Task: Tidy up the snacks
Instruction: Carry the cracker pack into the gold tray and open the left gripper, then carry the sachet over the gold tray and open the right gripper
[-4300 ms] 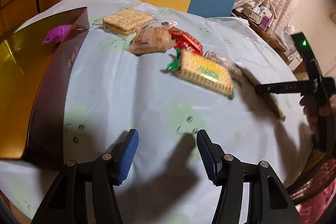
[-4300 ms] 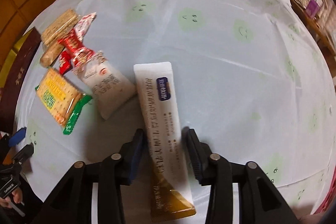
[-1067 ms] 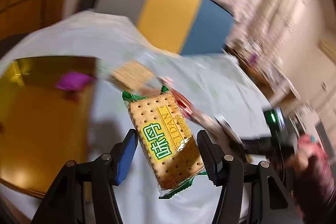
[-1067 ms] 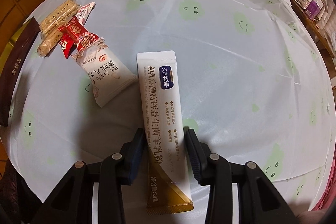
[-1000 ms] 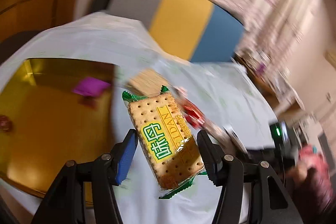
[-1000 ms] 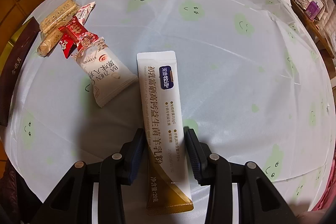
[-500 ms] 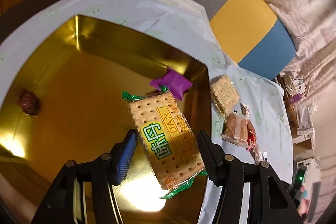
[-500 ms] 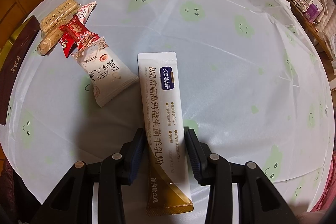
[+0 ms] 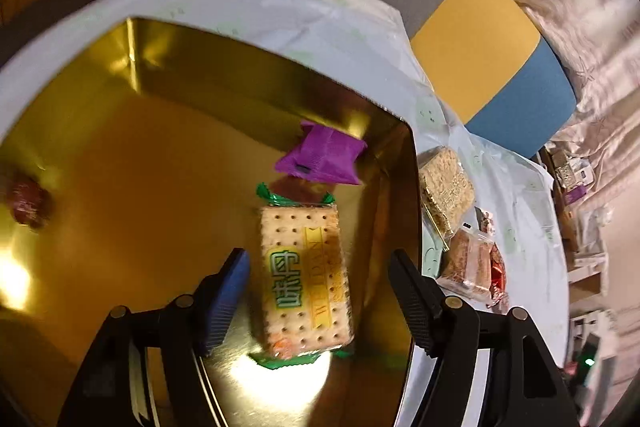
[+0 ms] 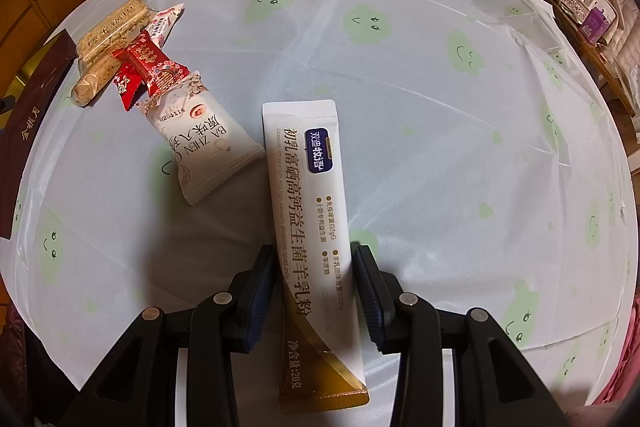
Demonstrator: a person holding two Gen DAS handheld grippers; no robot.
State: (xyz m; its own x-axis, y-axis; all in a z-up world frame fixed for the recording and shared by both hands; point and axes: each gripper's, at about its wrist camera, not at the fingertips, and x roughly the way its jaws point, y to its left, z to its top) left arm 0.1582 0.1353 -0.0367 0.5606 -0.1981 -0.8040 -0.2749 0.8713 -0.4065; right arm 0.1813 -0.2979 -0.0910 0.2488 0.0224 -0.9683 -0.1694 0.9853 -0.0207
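With the left gripper [image 9: 316, 291] just opened and the green-edged cracker packet [image 9: 304, 279] free inside the gold tin box [image 9: 192, 83], the right gripper [image 10: 314, 291], clamped on the long white sachet [image 10: 312, 211], may drop it if the smooth foil slips.

A green-edged cracker packet [image 9: 304, 279] lies flat inside the gold tin [image 9: 120, 155], near its right wall, with a purple wrapper [image 9: 324, 159] just beyond it and a dark red sweet [image 9: 26, 201] well apart at the left. On the tablecloth a long white powder sachet [image 10: 316, 239] lies lengthwise beside a white snack pack [image 10: 200, 143]
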